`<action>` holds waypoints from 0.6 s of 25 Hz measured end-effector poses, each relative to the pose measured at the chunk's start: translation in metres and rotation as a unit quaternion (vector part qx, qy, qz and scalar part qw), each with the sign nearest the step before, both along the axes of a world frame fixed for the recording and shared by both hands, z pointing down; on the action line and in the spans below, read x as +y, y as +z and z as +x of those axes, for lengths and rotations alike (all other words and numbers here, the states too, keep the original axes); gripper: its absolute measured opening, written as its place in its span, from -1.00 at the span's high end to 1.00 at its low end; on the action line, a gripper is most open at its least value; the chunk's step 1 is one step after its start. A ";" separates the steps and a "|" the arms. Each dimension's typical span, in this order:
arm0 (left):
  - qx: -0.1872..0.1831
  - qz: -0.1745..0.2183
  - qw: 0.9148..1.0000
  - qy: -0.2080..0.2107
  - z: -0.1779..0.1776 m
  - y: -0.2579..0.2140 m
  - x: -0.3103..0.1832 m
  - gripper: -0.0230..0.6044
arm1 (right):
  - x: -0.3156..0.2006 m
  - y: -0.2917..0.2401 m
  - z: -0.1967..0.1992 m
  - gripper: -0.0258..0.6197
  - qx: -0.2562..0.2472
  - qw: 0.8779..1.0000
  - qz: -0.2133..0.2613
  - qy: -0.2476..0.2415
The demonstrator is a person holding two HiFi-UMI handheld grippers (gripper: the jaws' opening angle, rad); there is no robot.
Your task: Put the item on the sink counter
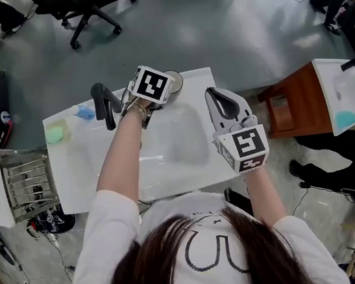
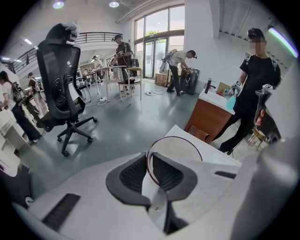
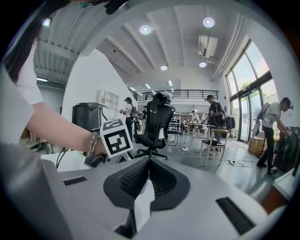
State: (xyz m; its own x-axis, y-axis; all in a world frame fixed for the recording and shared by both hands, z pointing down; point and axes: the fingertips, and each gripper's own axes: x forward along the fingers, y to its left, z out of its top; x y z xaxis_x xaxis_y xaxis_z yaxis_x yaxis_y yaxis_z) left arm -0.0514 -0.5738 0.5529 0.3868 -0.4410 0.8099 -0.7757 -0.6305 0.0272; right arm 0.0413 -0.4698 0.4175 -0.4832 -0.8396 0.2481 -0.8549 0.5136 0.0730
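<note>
White sink counter point(image 1: 103, 175) on the grey floor point(image 1: 214, 28), basin point(image 1: 183, 134) mid-top. Far-left corner: green object point(image 1: 57, 132), blue object point(image 1: 84, 112) just beside it, then a black faucet point(image 1: 103, 102).

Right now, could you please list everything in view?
sink counter: one, white, centre
faucet: one, black, counter's back left
blue item: one, blue, beside the faucet
green pad: one, green, counter's left end
round disc: one, dark-rimmed, in the left claw
office chair: one, black, floor beyond counter
rack: one, metal, left of counter
wooden cabinet: one, brown, right of the counter
left claw: one, white, shut on the round disc
right claw: one, white, shut empty, right edge
</note>
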 end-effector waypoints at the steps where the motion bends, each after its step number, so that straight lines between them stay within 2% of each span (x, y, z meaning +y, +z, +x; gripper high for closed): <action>1: -0.005 -0.002 1.000 0.001 -0.001 0.002 0.001 0.77 | 0.000 0.000 -0.001 0.83 0.000 1.000 -0.001 -0.001; 5: 0.001 0.007 1.000 0.002 0.000 -0.001 0.000 0.71 | 0.001 0.000 -0.002 0.83 0.002 1.000 -0.002 -0.004; 7: 0.014 0.019 1.000 0.005 0.005 -0.007 -0.002 0.35 | 0.002 -0.001 -0.002 0.83 0.002 1.000 -0.003 -0.005; 8: 0.018 0.025 1.000 0.002 0.006 -0.010 -0.003 0.24 | 0.003 -0.001 -0.001 0.83 0.002 1.000 -0.003 -0.005; 12: 0.027 0.087 0.996 -0.012 0.002 -0.031 -0.011 0.03 | 0.009 -0.002 -0.003 0.83 0.002 1.000 -0.002 -0.012; 15: 0.032 0.085 0.995 -0.032 -0.004 -0.033 -0.002 -0.06 | 0.014 -0.005 -0.005 0.83 -0.001 1.000 0.002 -0.016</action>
State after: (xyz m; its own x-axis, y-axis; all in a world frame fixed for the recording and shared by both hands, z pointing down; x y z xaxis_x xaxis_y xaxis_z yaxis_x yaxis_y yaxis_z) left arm -0.0559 -0.5759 0.5200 0.4019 -0.5948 0.6962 -0.8147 -0.5794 -0.0247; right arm 0.0364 -0.4555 0.4124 -0.5100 -0.8249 0.2439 -0.8385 0.5400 0.0727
